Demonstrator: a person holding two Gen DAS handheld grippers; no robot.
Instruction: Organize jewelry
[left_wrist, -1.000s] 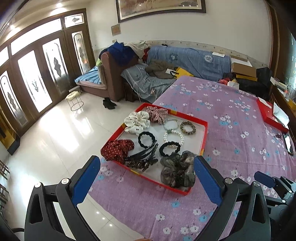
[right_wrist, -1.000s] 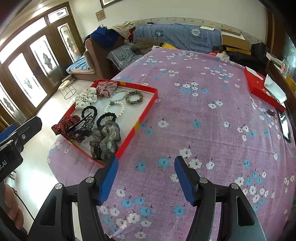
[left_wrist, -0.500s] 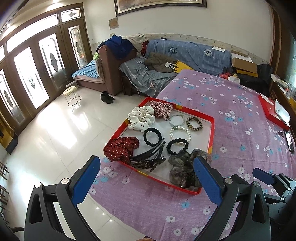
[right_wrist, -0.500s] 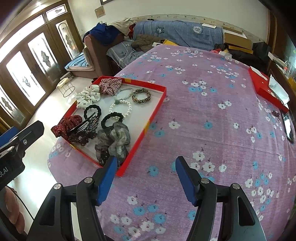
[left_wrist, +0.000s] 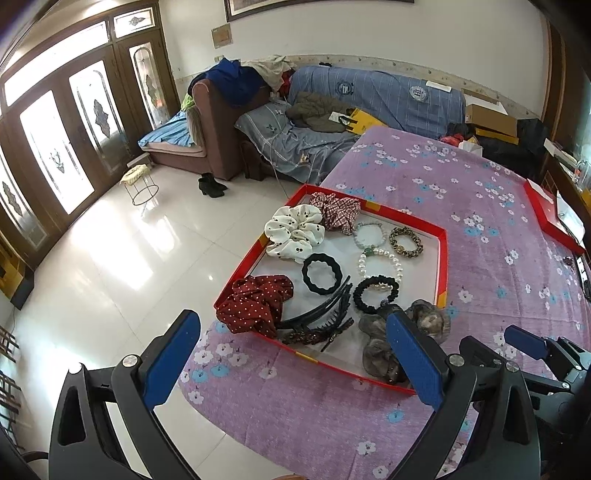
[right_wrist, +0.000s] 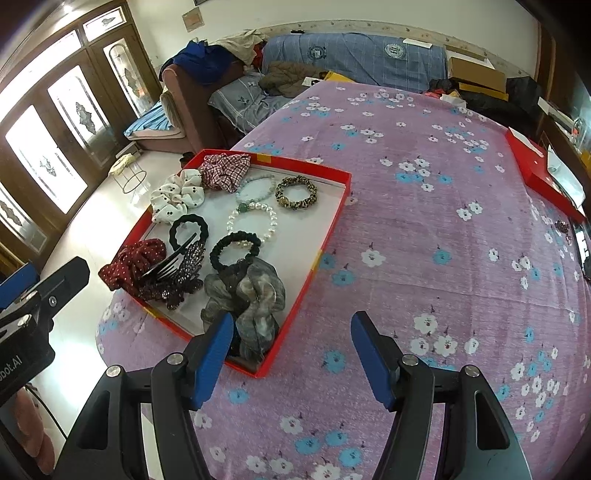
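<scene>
Right wrist: crowded red tray

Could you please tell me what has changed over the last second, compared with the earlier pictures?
Both grippers have moved in towards the red tray: it sits lower and nearer in both views. The left gripper now frames its near edge, and the right gripper has one finger over the grey scrunchie. Nothing was grasped or released; both stay open and empty, and the tray's contents lie as before.
</scene>
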